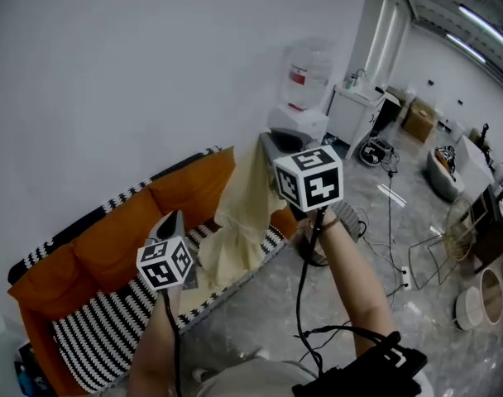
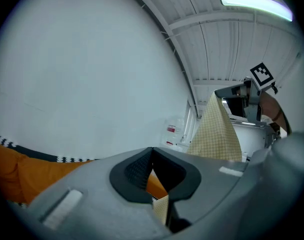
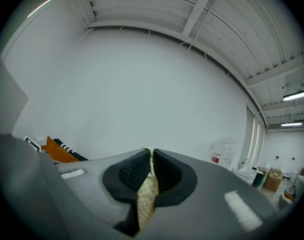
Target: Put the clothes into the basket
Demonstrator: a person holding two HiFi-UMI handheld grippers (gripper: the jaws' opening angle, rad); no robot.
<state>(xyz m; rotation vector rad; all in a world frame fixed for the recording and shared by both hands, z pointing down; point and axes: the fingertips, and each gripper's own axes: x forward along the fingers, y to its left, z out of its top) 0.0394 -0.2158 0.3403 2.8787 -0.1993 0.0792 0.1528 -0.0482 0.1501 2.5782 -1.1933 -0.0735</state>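
The right forearm [image 1: 361, 284] reaches forward and up; the left forearm [image 1: 155, 350] stays lower. The right gripper [image 3: 151, 153] points level, its jaws pressed together on the yellow cloth [image 3: 146, 204]. The left gripper [image 2: 152, 151] also points level, its jaws closed on the same cloth.

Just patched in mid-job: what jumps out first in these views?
A pale yellow checked cloth hangs in mid-air at the centre of the head view. The right gripper holds it higher up and the left gripper lower down, both with jaws shut on the fabric. Behind and below it, at the left of the head view, is an orange sofa with a black-and-white striped seat.
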